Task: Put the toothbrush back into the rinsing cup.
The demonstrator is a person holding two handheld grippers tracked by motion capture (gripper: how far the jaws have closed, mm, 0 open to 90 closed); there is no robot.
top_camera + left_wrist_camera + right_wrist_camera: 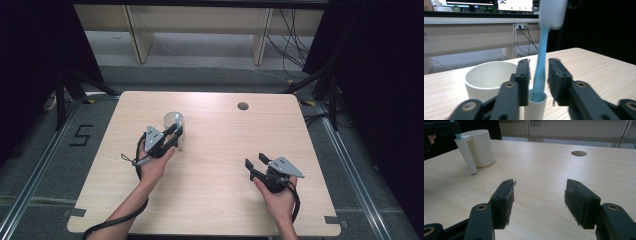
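Observation:
A white cup [173,120] [489,75] [477,147] stands on the left half of the wooden table [215,150]. A narrow white tube [536,107] [471,157] is joined to its side. A blue toothbrush [541,62] with white bristles stands upright in that tube. My left gripper [176,136] [539,62] straddles the toothbrush handle, open by a narrow gap on each side. My right gripper [255,160] [541,183] rests low over the table's right front, open wide with nothing between its pads.
A round cable hole [243,106] [579,153] sits near the table's far edge. Bare wood lies between the two grippers. Beyond the table are pale shelving legs [140,35] and loose cables [290,40] on the floor.

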